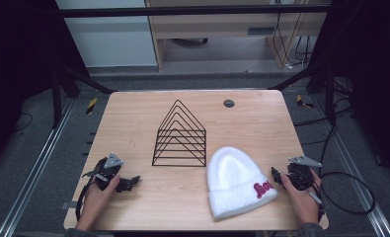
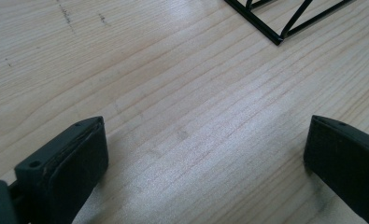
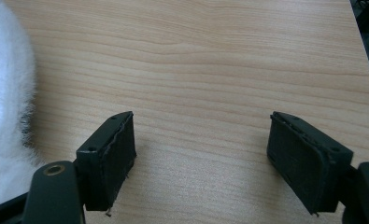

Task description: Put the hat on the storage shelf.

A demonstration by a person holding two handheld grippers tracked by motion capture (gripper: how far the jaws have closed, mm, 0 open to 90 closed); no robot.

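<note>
Wood-grain table [image 1: 182, 197] sits closest to me, pale and bare at its near edge, with a grey floor, metal rails and dark frame posts around it, and I think a cabinet stands behind. On it a black wire rack [image 1: 179, 136] stands mid-table, and just right of it lies a fluffy white beanie [image 1: 234, 180] with red lettering on its cuff. My left gripper [image 1: 131, 181] and right gripper [image 1: 276, 177] both rest wide open, gripping nothing, the right just beside the beanie's cuff.
</note>
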